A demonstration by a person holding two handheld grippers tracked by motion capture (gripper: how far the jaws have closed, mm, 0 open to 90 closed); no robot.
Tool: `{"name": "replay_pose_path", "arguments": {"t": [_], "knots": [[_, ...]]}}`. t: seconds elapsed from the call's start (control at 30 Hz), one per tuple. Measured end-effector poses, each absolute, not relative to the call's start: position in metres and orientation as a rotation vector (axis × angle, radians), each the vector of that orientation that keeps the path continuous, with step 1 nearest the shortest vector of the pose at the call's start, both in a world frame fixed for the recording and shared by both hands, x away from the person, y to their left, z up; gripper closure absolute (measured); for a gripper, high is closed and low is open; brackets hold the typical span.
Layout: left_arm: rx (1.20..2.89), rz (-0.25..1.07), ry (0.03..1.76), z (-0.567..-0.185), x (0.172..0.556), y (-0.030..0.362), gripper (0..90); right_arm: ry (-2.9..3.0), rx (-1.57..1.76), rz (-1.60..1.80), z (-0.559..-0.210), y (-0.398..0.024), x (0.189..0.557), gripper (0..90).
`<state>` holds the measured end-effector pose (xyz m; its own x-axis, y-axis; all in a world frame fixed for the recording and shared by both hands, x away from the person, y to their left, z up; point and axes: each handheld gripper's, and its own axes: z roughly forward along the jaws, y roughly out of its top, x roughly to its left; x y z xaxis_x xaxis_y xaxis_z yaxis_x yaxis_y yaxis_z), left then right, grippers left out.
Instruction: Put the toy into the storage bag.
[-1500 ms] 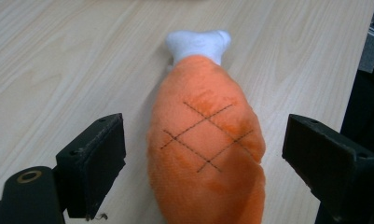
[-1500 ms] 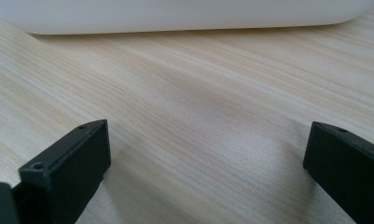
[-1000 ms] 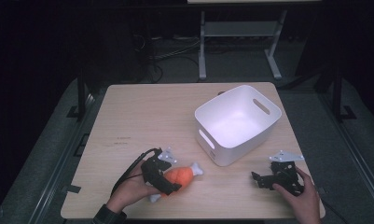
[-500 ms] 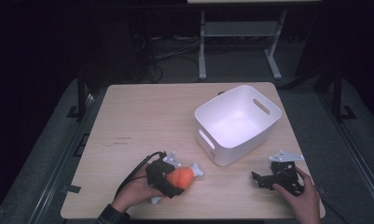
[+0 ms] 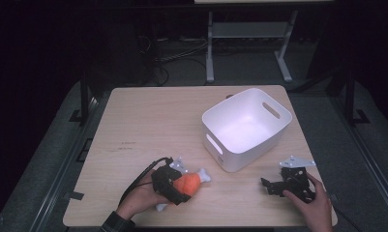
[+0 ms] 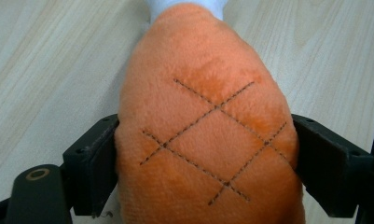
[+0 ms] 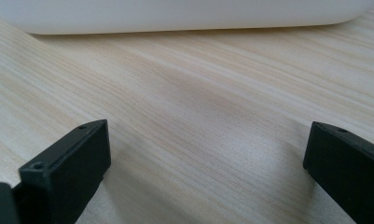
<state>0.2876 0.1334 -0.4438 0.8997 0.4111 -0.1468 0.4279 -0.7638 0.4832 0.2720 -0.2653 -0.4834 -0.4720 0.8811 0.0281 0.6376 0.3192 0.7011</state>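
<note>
The left gripper (image 5: 182, 187) is clamping the orange plush drumstick (image 6: 208, 126) between its jaws; the right gripper (image 5: 269, 186) is resting wide open.

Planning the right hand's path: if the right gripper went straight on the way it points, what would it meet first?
Probably the white bin; bare table lies between its open jaws.

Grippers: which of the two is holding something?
The left gripper: its jaws clamp the orange plush drumstick. The right gripper rests open, with nothing between its jaws.
</note>
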Motion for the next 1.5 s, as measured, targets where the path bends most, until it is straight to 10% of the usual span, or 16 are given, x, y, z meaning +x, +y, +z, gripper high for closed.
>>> {"name": "replay_pose_path", "arguments": {"t": [1.5], "knots": [[2.423,0.013,0.563,-0.405,0.300,0.162,21.2,2.231,1.353,0.936,-0.483,-0.265,0.272,0.2]]}}
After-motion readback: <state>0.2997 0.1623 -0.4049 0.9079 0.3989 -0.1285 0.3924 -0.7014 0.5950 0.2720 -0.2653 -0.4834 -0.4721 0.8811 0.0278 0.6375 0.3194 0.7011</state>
